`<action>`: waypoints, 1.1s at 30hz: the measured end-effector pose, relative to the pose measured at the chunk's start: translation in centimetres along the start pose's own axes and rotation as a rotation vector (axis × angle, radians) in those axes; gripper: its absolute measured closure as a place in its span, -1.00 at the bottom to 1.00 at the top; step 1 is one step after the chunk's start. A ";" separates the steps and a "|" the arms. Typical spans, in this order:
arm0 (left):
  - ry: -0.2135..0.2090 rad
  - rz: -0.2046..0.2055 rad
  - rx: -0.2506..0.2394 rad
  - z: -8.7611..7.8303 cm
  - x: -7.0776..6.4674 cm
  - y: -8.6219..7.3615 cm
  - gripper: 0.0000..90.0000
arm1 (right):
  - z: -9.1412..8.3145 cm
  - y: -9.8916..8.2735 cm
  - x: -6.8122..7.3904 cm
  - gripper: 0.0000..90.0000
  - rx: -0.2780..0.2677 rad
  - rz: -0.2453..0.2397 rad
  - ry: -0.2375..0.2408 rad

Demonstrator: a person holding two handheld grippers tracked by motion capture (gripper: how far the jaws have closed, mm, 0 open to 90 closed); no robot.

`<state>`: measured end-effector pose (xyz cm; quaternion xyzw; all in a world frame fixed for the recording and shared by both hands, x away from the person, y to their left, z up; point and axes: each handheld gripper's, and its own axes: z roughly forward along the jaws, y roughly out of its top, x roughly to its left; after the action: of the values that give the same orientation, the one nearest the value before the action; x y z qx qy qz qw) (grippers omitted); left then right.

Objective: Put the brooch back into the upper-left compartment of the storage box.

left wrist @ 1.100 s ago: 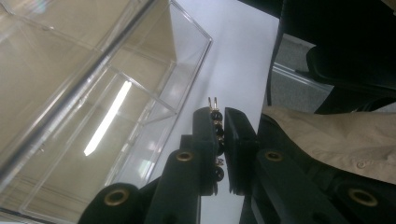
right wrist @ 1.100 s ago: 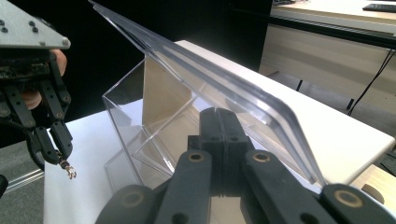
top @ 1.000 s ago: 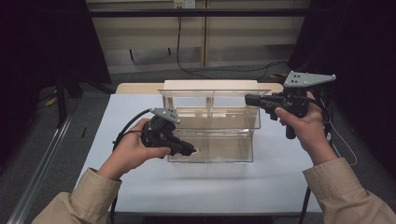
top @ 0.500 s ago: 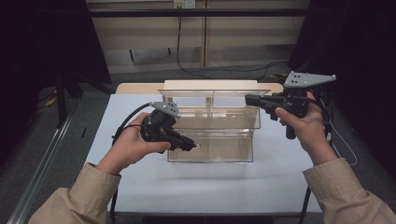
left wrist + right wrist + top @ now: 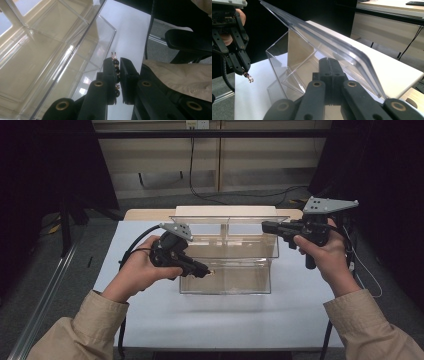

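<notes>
Beads on a short dark string with small gold fittings (image 5: 115, 72) are clamped between the black jaws of the left gripper (image 5: 200, 268), the string lying along the jaws with its gold end poking past the tips. That tip sits at the near left wall of the clear acrylic two-tier box (image 5: 227, 280) — outside it, the open top up and to the right. The right gripper (image 5: 266, 226), jaws pressed together on nothing, hovers at the box's upper right rim — farther from the beads.
</notes>
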<state>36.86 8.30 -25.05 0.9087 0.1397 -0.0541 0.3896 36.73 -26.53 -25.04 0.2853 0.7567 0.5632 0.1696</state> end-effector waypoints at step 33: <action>0.044 0.008 -0.005 -1.4 0.9 1.6 0.86 | 0.1 0.0 0.1 1.00 -0.002 -0.002 0.003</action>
<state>38.14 8.41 -23.18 0.9093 0.1447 -0.0324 0.3889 36.74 -26.37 -25.08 0.2834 0.7566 0.5644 0.1694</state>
